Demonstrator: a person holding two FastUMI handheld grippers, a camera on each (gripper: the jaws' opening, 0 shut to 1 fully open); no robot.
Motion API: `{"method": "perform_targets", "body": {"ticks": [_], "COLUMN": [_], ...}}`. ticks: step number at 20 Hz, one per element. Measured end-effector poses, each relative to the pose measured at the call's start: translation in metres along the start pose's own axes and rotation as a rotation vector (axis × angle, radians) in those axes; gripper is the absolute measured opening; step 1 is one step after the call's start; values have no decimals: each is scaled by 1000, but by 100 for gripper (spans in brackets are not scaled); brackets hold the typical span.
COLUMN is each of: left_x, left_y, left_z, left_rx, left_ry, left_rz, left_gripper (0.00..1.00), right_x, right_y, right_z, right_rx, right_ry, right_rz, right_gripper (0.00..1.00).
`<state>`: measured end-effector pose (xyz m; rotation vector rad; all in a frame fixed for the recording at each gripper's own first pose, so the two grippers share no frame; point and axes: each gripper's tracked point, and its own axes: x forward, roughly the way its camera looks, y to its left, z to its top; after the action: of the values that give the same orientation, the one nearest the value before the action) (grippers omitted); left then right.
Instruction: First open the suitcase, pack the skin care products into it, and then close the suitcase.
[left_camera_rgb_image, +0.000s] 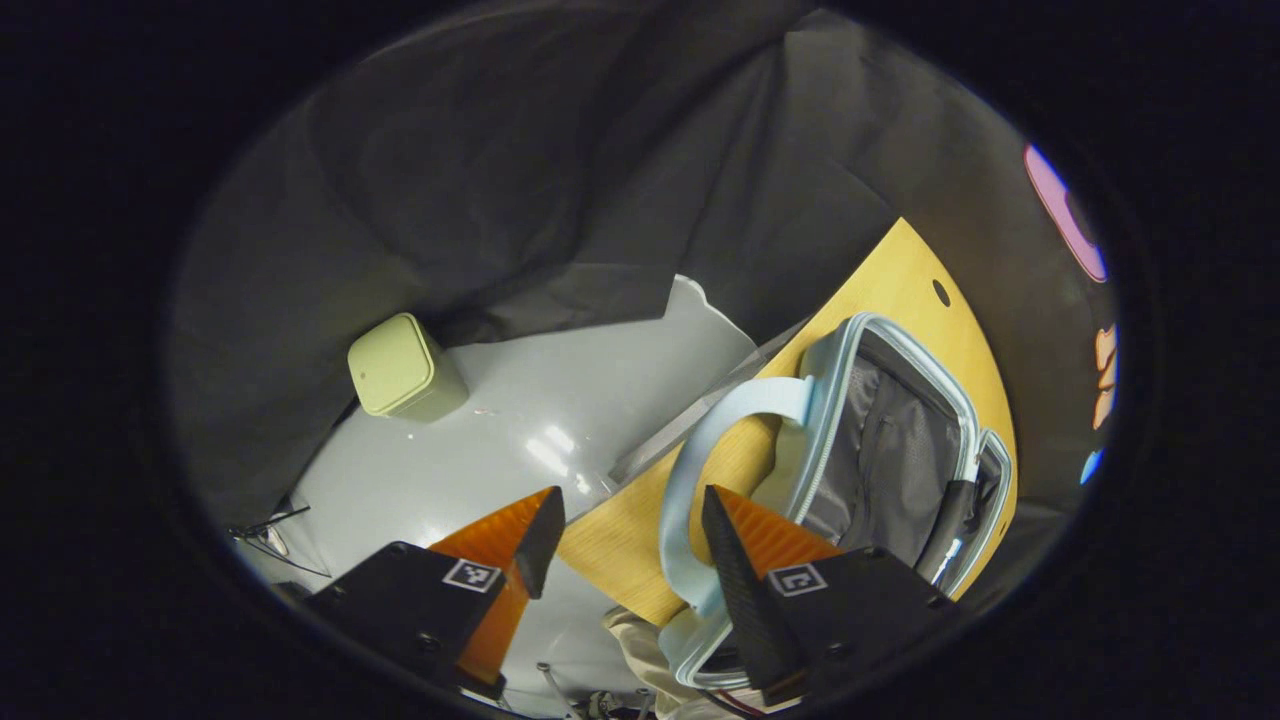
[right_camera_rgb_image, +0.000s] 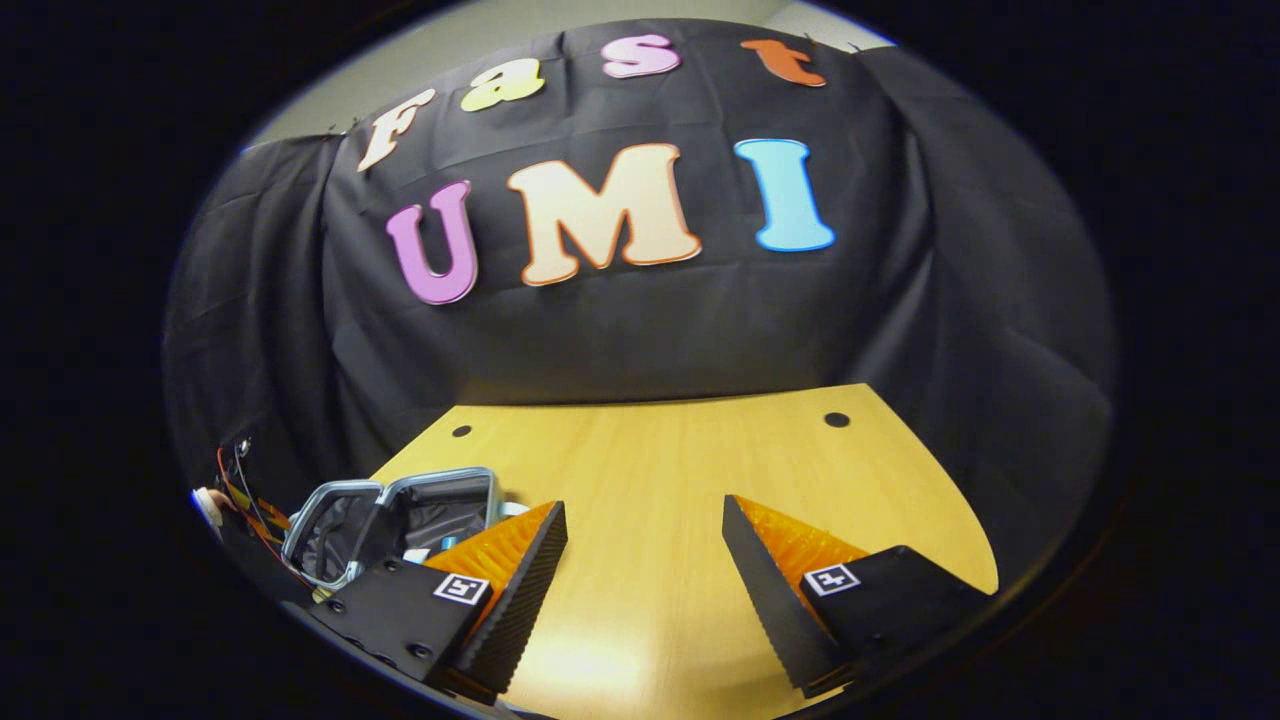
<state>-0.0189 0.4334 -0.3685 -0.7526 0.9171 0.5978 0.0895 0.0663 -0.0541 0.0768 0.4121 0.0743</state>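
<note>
The suitcase lies open on the wooden bench, its pale blue shell edged by a zipper and its grey fabric lining facing up. In the left gripper view, the suitcase's light blue handle arches out from the case toward the bench edge, and the left gripper hangs over it with its orange-and-black fingers spread wide apart. The handle's loop passes between the two fingers and just beside the right-hand one, but whether it touches that finger cannot be told; nothing is pinched. Beyond the bench edge, away from the suitcase, a pale green lidded bin stands on the grey floor against the black cloth.

In the right gripper view, the suitcase sits at the bench's far left corner, lid raised, partly hidden behind the right gripper's left-hand finger. The right gripper is well apart from the suitcase over bare wood, with its fingers wide open and nothing between them. Something small and blue shows inside the case, too small to identify.
</note>
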Motion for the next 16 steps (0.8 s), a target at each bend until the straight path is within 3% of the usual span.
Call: {"method": "perform_targets", "body": {"ticks": [1,2,3,4,8,9,16], "left_x": [3,5,6,8,12,12,-2], "left_y": [0,-1,-3,-6,-16,-16,-24], "left_z": [-1,-2,-2,-4,-4,-3,0], "left_rx": [-6,-14,-20,-22,-10,-2,-42], "left_ry": [11,17,25,30,42,43,42], "left_rz": [-2,-12,-23,-31,-41,-38,-61], "left_gripper": [67,67,55,53,23,11,0], "right_x": [-4,-8,-10,-11,-15,-15,-14], "right_y": [-8,-15,-20,-25,-27,-25,-22], "right_z": [-1,-1,-2,-3,-5,-6,-9], "right_rx": [18,31,33,28,7,4,-23], "right_ry": [2,2,3,4,3,4,10], "right_rz": [-18,-32,-43,-53,-58,-55,-47], "right_gripper": [98,98,98,98,98,98,98]}}
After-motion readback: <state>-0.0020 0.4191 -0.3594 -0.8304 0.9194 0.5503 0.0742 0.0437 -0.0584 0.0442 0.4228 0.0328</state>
